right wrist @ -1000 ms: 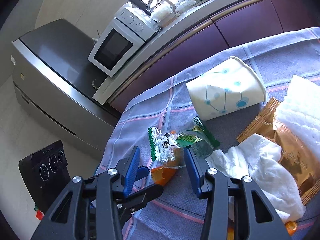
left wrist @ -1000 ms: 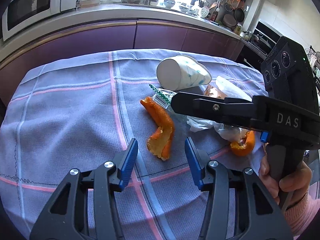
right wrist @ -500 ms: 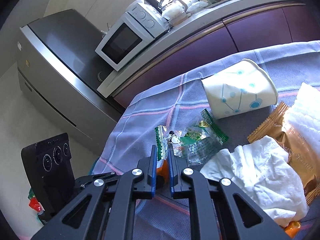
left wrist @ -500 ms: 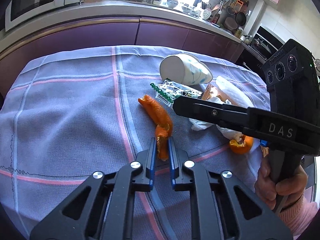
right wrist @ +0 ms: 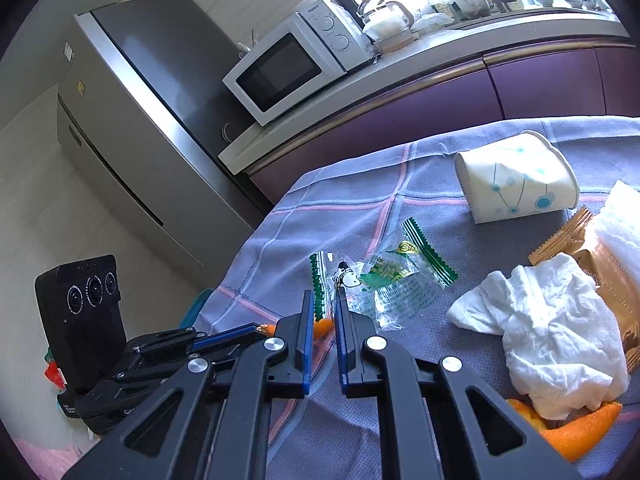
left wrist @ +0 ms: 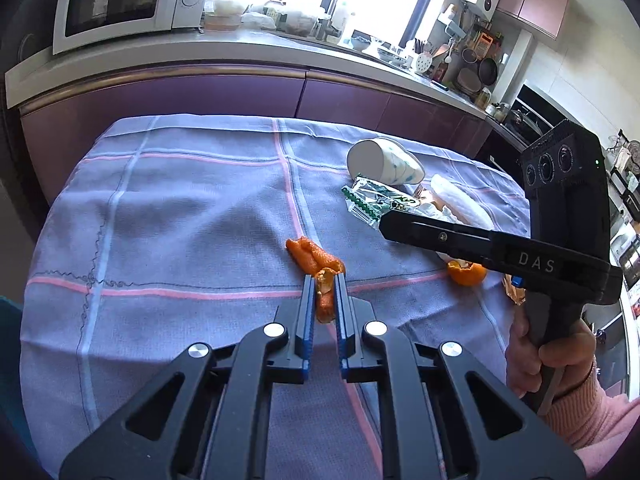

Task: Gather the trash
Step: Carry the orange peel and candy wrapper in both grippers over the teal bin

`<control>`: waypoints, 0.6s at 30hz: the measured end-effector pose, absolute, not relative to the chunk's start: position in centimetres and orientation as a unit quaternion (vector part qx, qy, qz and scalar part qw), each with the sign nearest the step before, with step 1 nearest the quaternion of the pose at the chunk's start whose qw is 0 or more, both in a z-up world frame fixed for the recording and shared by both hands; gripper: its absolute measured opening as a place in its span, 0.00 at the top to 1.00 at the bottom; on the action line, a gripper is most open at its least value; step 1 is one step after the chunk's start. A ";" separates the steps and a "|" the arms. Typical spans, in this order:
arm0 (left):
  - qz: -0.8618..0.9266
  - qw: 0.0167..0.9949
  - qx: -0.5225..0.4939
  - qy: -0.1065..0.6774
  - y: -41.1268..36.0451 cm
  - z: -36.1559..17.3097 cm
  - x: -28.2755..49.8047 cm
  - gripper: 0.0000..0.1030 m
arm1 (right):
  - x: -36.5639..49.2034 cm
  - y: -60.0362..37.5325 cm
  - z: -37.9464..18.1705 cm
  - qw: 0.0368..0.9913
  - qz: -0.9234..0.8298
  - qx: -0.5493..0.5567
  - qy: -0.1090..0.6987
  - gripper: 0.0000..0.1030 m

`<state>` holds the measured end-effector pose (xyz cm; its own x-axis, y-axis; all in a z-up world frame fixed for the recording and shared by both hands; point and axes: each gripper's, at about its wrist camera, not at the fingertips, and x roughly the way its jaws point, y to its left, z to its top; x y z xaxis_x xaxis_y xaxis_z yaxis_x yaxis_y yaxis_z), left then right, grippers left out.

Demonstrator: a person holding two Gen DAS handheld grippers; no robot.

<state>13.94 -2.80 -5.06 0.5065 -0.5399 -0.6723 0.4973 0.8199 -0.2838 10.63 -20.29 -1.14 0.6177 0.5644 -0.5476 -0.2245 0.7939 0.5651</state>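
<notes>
Left gripper [left wrist: 323, 294]: clenched on the near end of a long strip of orange peel [left wrist: 316, 264]; the peel's far end curls out beyond the blue pads toward the middle of the cloth. I cannot tell whether that far end is clear of the cloth.
Right gripper [right wrist: 322, 312]: jaws drawn close, pinching the near edge of a clear candy wrapper [right wrist: 380, 276] with green saw-tooth ends; most of the wrapper lies spread on the cloth ahead of the fingers.
Near the right gripper: a crumpled white tissue [right wrist: 548, 328] just right of the wrapper, partly covering a second piece of orange peel [right wrist: 580, 432] at the lower right.
Farther out: a brown snack packet [right wrist: 608, 280] under the tissue's far edge, a white pad-like sheet [right wrist: 620, 220] beside it, and a paper cup [right wrist: 516, 178] tipped on its side, well apart from both grippers.
Surface: a lilac checked tablecloth [left wrist: 180, 208] over the table, with purple kitchen cabinets [left wrist: 200, 92] behind it.
Done so far: judging by this, only two pieces are in hand and neither has reached a bin; no bin or bag can be identified in either view.
Left to do: carry off the peel and wrapper, then gather the tissue, second peel, packet, white sheet and cup. The task looks early.
</notes>
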 end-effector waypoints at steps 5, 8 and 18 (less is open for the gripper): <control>-0.289 0.874 -0.016 0.390 -0.2 -5.0 11.9 0.91 | 10.0 -19.2 -1.0 0.867 0.242 0.216 0.378 0.91; -0.280 0.874 -0.019 0.396 1.2 -5.5 10.8 0.91 | 9.7 -18.5 -1.0 0.864 0.251 0.211 0.381 0.91; -0.267 0.868 -0.018 0.417 3.2 -7.9 10.1 0.71 | 9.2 -16.2 -1.6 0.856 0.264 0.199 0.399 0.91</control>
<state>10.11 3.17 -7.92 0.5091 -0.4795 -0.7148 0.4492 0.8564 -0.2545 9.17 -16.19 -1.65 0.5433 0.6096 -0.5772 -0.2925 0.7819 0.5505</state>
